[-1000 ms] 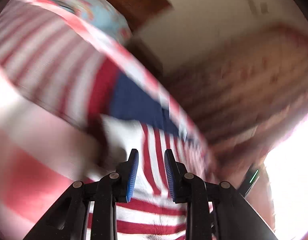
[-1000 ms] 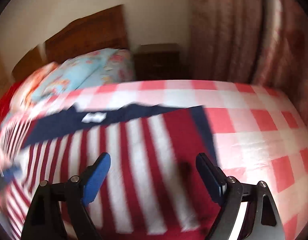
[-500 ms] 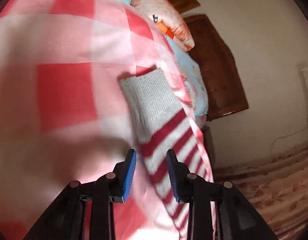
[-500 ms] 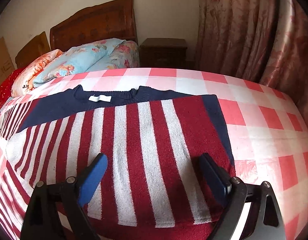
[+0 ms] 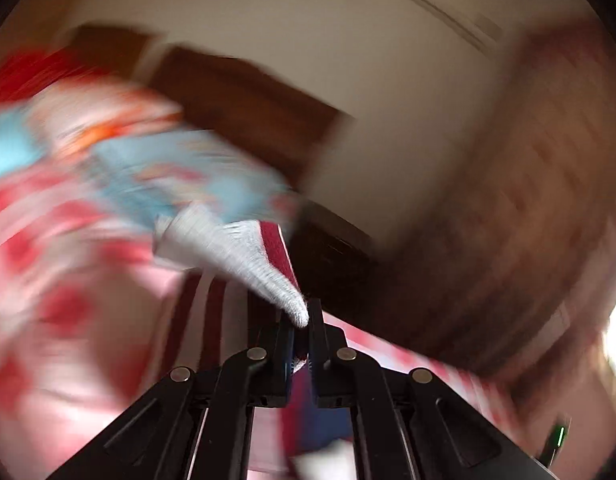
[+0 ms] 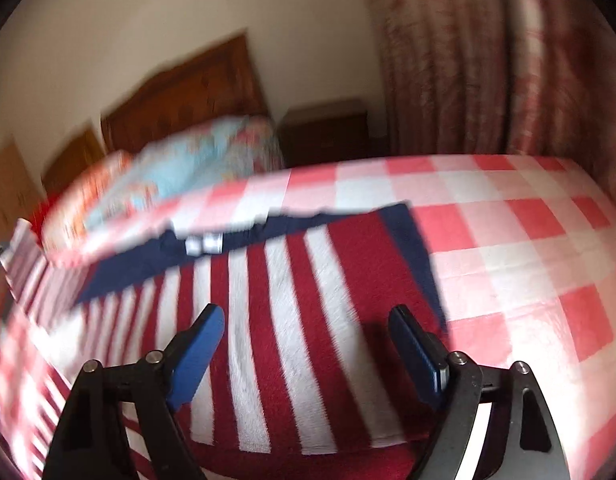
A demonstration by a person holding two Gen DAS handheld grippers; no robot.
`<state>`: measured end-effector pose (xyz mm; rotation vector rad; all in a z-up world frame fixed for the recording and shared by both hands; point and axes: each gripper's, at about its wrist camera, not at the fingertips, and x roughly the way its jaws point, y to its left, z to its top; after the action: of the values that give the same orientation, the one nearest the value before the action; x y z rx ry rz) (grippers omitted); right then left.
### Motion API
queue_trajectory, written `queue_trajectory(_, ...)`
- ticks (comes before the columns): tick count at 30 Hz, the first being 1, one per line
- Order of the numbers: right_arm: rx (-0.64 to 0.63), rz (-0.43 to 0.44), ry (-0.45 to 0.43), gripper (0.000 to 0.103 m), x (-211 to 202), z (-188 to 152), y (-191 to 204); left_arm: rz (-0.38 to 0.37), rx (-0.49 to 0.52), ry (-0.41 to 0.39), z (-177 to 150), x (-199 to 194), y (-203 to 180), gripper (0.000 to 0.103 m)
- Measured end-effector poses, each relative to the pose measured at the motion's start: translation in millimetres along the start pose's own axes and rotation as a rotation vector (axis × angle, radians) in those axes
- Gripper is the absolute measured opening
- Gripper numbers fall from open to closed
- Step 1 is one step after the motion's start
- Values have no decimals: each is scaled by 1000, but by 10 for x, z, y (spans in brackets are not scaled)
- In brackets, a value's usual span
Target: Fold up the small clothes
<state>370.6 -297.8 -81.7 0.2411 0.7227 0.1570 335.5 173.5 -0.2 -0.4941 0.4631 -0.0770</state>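
The left tongs [image 5: 301, 322] have just closed and now pinch the grey cuff of the sweater's sleeve [image 5: 244, 254], lifted off the checked bed [image 6: 507, 232]. The right tongs [image 6: 308, 344] hang open over the striped sweater [image 6: 292, 308], which lies flat on the bed, holding nothing. This looks like the first fold: the sleeve should be carried across the body and laid flat, while the right tongs steady the cloth.
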Motion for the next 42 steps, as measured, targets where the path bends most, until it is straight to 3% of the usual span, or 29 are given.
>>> queue_trajectory(2, 69, 26, -76, 103, -130, -13, -118, -91, 142, 93, -249, 220, -642, 8)
queue_trajectory(4, 117, 38, -132, 103, -226, -32, -198, -180, 286, 238, -674, 508, -1238, 16)
queue_trajectory(6, 133, 53, -162, 103, -279, -38, -219, -203, 429, 380, -1161, 735, -1632, 20)
queue_trajectory(9, 136, 71, -169, 103, -291, -38, -216, -204, 517, 458, -1583, 781, -1804, 20)
queue_trajectory(11, 138, 82, -164, 103, -278, -30, -212, -196, 471, 444, -1576, 689, -1706, 20)
queue_trajectory(13, 139, 93, -157, 103, -271, -4, -243, -173, 383, 378, -1438, 496, -1507, 20)
queue_trajectory(16, 135, 107, -144, 103, -263, -19, -243, -53, 292, 284, -1250, 287, -1043, 25)
queue_trajectory(17, 134, 110, -138, 103, -254, -14, -240, 24, 253, 273, -1226, 231, -844, 25)
queue_trajectory(22, 124, 126, -120, 103, -220, -23, -227, 134, 79, 289, -1235, 192, -223, 25)
queue_trajectory(31, 23, 180, 67, 103, 15, 3, 69, 204, -63, 290, -1276, 261, 42, 26)
queue_trajectory(35, -7, 280, 203, 103, 193, -23, 514, 186, -94, 278, -1285, 234, 101, 28)
queue_trajectory(38, -63, 279, 296, 103, 405, -93, 836, 188, -90, 278, -1295, 202, 94, 28)
queue_trajectory(42, -32, 270, 293, 103, 544, -69, 983, 194, -84, 278, -1292, 203, 84, 28)
